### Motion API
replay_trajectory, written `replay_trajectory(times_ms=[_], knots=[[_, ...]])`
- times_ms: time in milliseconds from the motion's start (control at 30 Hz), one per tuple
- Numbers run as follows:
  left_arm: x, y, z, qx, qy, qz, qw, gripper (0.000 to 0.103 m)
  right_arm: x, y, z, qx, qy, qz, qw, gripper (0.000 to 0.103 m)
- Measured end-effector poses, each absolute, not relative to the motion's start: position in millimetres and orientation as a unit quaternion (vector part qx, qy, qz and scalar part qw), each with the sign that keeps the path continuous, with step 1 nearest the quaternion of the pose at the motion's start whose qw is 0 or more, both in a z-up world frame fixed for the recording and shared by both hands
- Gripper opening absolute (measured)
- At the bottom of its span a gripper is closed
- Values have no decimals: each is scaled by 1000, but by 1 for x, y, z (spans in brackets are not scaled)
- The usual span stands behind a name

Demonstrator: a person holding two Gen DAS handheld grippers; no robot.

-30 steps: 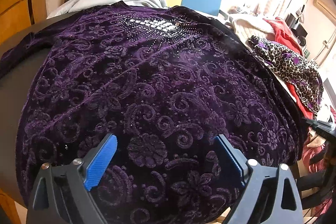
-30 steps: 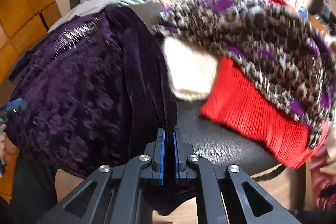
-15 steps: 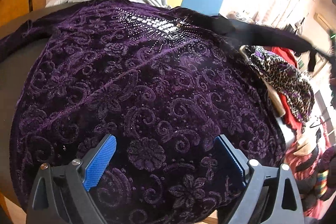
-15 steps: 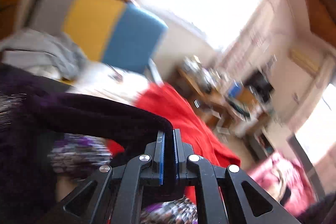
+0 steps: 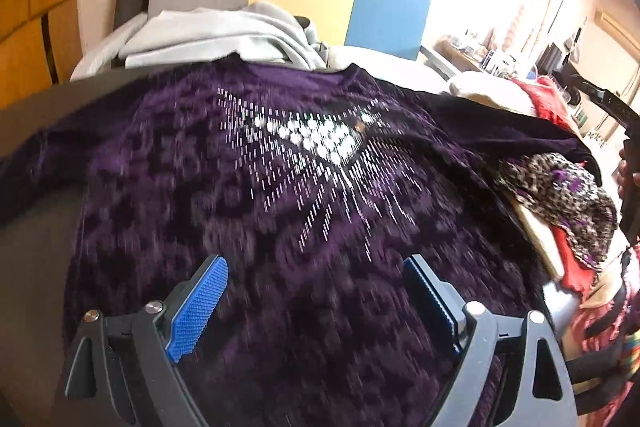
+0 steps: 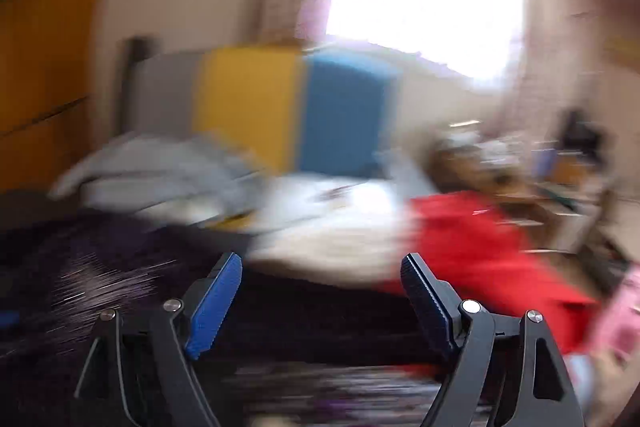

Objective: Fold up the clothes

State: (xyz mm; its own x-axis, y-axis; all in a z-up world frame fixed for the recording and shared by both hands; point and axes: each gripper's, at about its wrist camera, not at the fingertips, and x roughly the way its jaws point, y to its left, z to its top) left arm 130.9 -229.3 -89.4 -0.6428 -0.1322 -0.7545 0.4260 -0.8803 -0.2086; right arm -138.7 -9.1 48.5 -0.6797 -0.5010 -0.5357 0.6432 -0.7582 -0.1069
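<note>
A: Two pairs of tongs, both empty. The left gripper (image 5: 316, 301) hangs wide over the near half of the purple velvet top (image 5: 280, 227), its jaws easing inward a touch with nothing pinched between them. The right gripper (image 6: 322, 301) has its jaws opening, and no cloth sits between them either.

B: And the top itself?

A: Spread face up across the dark table (image 5: 36, 227), sequin collar (image 5: 316, 139) at the far side. Its right sleeve (image 5: 500, 131) trails off to the right, over toward the clothes pile (image 5: 560, 195).

B: Biggest worry, then?

A: That sleeve, I'd say. It lies half on the leopard and red garments, so a fold taken from there could drag the pile along or leave the sleeve snagged and crooked. Velvet on a slick tabletop may also slide as a whole when one edge is pulled, spoiling the alignment.

B: Smaller ones?

A: The right wrist view is heavily blurred, so I cannot tell exactly how near those jaws are to the cloth. A blind re-grip might catch two layers.

B: Room to move?

A: Plenty on the left, where bare table shows beside the hem. The far edge is crowded by a grey garment (image 5: 216, 35), the right by the pile, and the near hem hangs at the table's near edge
</note>
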Motion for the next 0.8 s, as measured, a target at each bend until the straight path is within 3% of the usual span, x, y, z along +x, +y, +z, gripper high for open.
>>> replay_trajectory(times_ms=[67,133,200,300,367,400,500,667,733,800], knots=[[121,-240,-96,402,182,-882,164,91,-151,-61,16,315,136,-858,382,67],[114,-253,-104,417,181,-874,173,91,-179,-108,-23,396,115,-809,419,45],[119,-262,-115,431,171,-866,186,91,-208,-134,-56,453,82,-777,429,38],[139,-277,-138,453,178,-850,205,90,-244,-162,-89,493,68,-758,421,38],[155,-276,-141,437,164,-860,205,90,-261,-172,-98,488,85,-772,399,26],[163,-275,-143,428,156,-866,205,90,-270,-177,-103,485,93,-778,388,15],[171,-274,-144,420,159,-869,208,90,-295,-177,-108,475,76,-791,378,1],[164,-273,-140,433,160,-859,221,92,-309,-174,-106,473,72,-790,383,0],[160,-273,-136,442,164,-851,231,90,-293,-171,-93,473,97,-785,389,8],[153,-262,-124,428,182,-860,210,90,-268,-162,-79,459,106,-777,418,8]])
